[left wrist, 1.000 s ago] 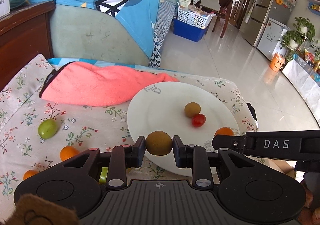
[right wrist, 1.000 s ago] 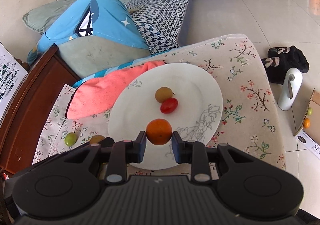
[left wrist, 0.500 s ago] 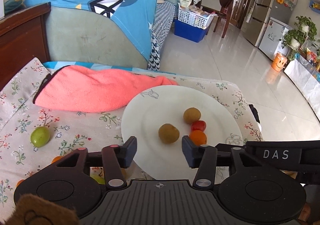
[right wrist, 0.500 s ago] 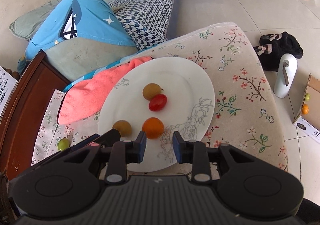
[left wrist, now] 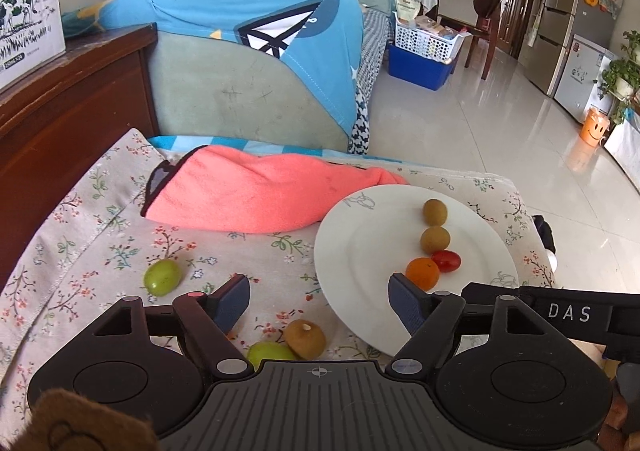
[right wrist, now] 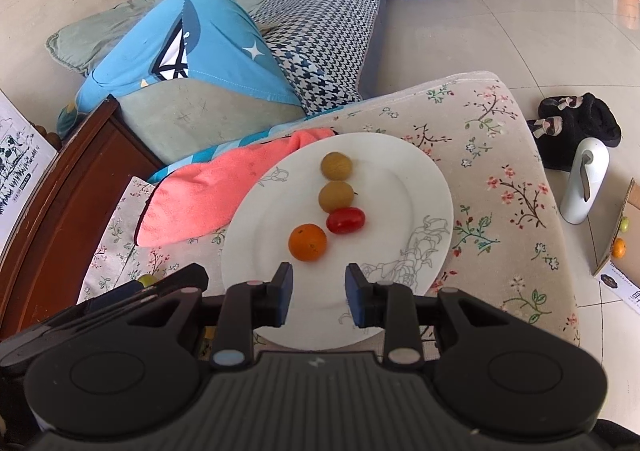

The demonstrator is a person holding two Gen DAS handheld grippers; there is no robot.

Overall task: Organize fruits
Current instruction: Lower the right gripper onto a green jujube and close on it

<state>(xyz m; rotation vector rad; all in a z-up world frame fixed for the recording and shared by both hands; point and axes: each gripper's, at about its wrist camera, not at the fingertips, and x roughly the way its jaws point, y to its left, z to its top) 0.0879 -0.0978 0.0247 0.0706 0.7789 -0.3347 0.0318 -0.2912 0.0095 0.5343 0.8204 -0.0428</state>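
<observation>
Between my left gripper's point(left wrist: 319, 297) widely spread fingers there's nothing held, just floral cloth point(left wrist: 92, 247) and the plate's near-left rim. Just below that gap, at 6 o'clock, a brown longan point(left wrist: 305, 338) w/ a pale stem scar lies on the cloth, touching a green fruit point(left wrist: 269, 355) that's half hidden by the gripper body. Further out at 10 o'clock, a second green fruit point(left wrist: 162, 277) sits alone on the cloth, well apart from those two.

My right gripper point(right wrist: 319, 291) is also parted and empty, hovering over the near edge of the white plate point(right wrist: 416, 187). At 12 o'clock from its tips, on the plate: a small orange point(right wrist: 307, 242), then a red cherry tomato point(right wrist: 345, 220) just beside it at about 1 o'clock, touching a longan point(right wrist: 335, 196) beyond it. Another longan point(right wrist: 337, 165) lies farther back, v. close to the first; can't tell if they touch. All four run in a rough line toward the far rim.

Beyond the plate at 10–11 o'clock, a pink towel point(right wrist: 208, 195) lies bunched on the cloth, its tip at the plate's far-left rim. Behind that, a blue printed cover point(right wrist: 216, 47) draped over a grey-green sofa arm point(right wrist: 208, 123). At 2 o'clock on the floor: white dispenser bottle point(right wrist: 584, 181) and black slippers point(right wrist: 576, 127).
</observation>
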